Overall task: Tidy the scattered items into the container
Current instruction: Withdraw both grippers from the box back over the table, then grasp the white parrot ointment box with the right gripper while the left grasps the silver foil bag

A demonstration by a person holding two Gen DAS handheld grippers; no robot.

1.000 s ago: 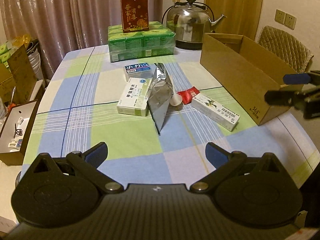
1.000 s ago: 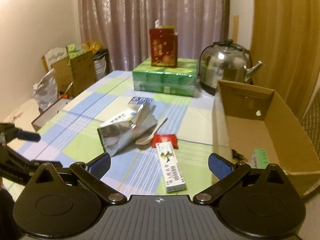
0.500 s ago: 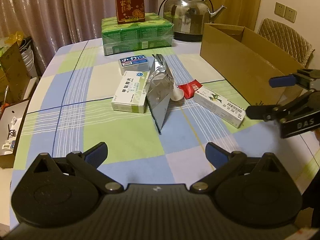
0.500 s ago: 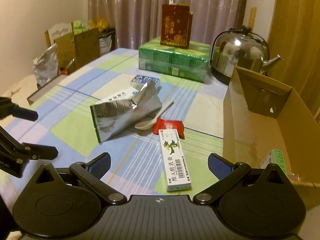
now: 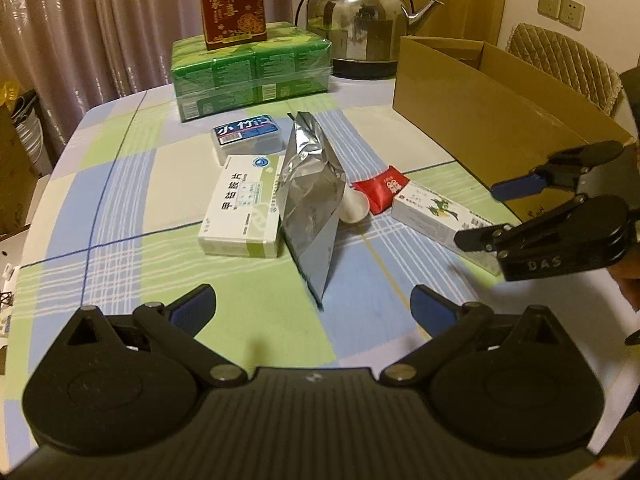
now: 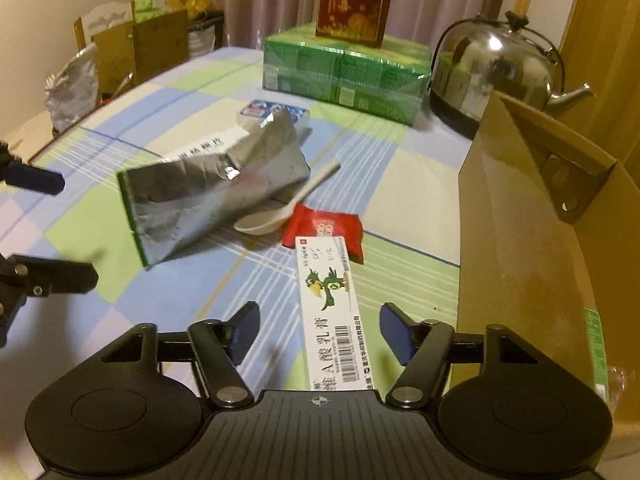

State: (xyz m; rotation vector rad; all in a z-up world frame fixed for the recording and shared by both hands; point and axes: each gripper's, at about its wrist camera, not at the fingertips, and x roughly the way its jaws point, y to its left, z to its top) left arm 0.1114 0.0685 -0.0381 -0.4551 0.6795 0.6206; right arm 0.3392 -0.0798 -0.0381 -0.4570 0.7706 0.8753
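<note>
Between the blue pads of the right gripper [image 6: 318, 330] lies a long white carton [image 6: 329, 308] with a green bird printed on it, flat on the checked counter [image 6: 200, 280]; its long axis runs straight away from this camera, near end hidden under the gripper body, far end resting on a red packet [image 6: 328, 228]. These jaws are closing, with a gap visible on each side of the carton, so the pads do not press it. Just right of the carton stands the open cardboard box [image 6: 520, 240], its long side running near to far. Left of the red packet a white spoon [image 6: 280, 212] lies with its handle pointing far-right, tucked against a crumpled silver foil bag [image 6: 208, 196]. From the left wrist view the left gripper [image 5: 312, 308] hangs above bare cloth with its jaws wide and nothing between them; the foil bag's narrow end points toward it. Beyond lie a white-and-green medicine box [image 5: 244, 208] and a small blue-labelled case [image 5: 246, 134], then a green wrapped pack [image 5: 252, 68], a red gift box [image 5: 232, 4] and a steel kettle [image 5: 360, 28].
</note>
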